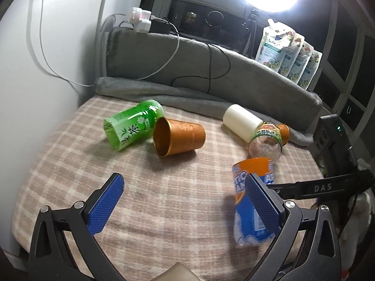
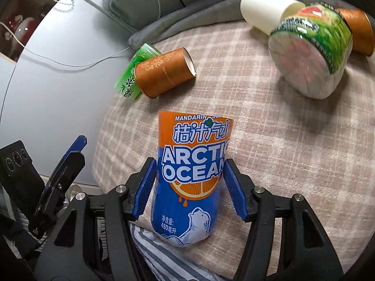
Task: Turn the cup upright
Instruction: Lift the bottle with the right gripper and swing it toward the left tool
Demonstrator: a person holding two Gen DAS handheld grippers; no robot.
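A blue and orange Arctic Ocean cup (image 2: 189,175) stands mouth-up, slightly tilted, near the front edge of the checked cloth; it also shows in the left wrist view (image 1: 252,201). My right gripper (image 2: 188,187) is shut on its sides. My left gripper (image 1: 185,201) is open and empty, its right finger just in front of this cup. An orange-brown cup (image 1: 178,137) lies on its side next to a green cup (image 1: 131,124), also on its side. A white cup (image 1: 241,121), a clear green-labelled cup (image 1: 267,142) and another orange-brown cup (image 1: 284,131) lie tipped together.
The checked cloth (image 1: 164,187) covers the surface, with a grey blanket roll (image 1: 187,98) along its back. A white wall (image 1: 35,70) stands at the left. Refill pouches (image 1: 288,56) and cables sit behind. A black device (image 1: 330,135) stands at the right.
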